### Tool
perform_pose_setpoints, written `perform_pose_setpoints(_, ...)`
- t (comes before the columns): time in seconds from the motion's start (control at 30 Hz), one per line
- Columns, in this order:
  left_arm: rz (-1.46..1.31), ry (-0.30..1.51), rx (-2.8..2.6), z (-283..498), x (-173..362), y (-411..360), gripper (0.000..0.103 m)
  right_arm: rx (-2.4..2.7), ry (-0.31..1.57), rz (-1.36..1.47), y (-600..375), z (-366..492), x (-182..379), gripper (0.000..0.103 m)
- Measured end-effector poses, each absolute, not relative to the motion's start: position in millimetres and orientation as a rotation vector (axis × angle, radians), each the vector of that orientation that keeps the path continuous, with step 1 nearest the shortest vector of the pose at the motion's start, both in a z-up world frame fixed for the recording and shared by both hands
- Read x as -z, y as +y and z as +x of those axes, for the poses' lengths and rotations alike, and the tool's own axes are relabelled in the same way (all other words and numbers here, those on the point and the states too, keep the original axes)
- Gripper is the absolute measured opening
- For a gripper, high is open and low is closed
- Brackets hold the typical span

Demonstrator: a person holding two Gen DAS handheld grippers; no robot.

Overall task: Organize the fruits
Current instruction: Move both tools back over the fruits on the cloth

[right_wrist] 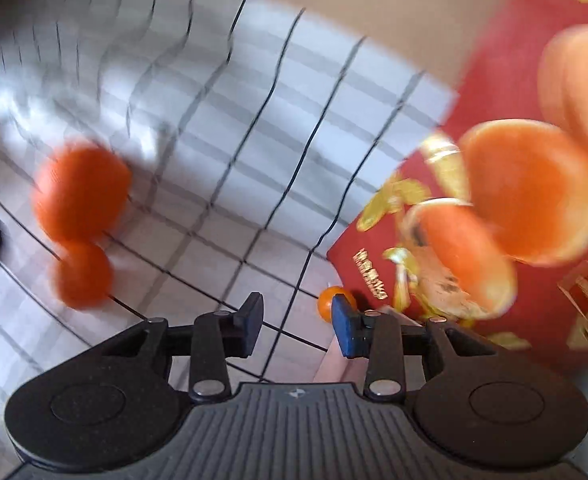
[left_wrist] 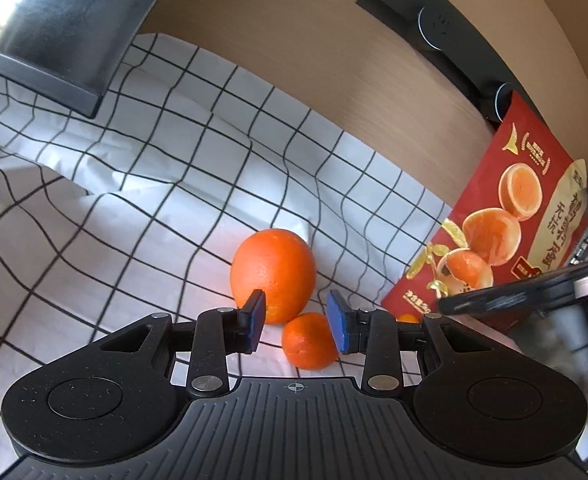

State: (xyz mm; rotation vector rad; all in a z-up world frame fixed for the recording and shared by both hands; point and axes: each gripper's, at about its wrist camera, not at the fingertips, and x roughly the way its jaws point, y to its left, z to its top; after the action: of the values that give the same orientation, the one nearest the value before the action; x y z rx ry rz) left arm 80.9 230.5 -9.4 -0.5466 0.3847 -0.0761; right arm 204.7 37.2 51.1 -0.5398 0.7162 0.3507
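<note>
Oranges (left_wrist: 271, 274) lie on checked cloth (left_wrist: 153, 184) near the red box (left_wrist: 506, 216); left claw (left_wrist: 296, 322) and right claw (right_wrist: 297, 326) both gape empty.

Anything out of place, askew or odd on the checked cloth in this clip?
A tiny orange fruit sits tucked against the corner of the red box, apart from the large orange and mandarin. The checked cloth is rumpled. Nothing spilled or damaged.
</note>
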Motion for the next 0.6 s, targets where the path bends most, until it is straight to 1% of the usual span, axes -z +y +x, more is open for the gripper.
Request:
perform_pose_setpoints(0.03,-0.539,0.384,0.072,80.4,9.1,230.4,0.038,-0.362,0.706,-0.488,28.0,198.0,-63.3,0.038)
perform_pose_setpoints(0.13,-0.510,0.393,0.066,80.0,8.3,226.4,0.038,-0.380,0.688,-0.371,2.3,177.4,-91.3,0.038)
perform_pose_setpoints(0.27,-0.508,0.422,0.079,81.3,9.4,215.4,0.038,-0.349,0.656,-0.307,-21.9,158.6,-114.5,0.038)
perform_pose_setpoints(0.43,-0.458,0.423,0.130,80.0,6.6,197.7,0.038,-0.295,0.521,-0.358,-21.9,128.0,-144.3,0.038)
perform_pose_setpoints(0.6,-0.467,0.414,0.171,78.3,5.3,198.8,0.038,-0.288,0.492,-0.383,-0.8,122.3,-161.4,0.038)
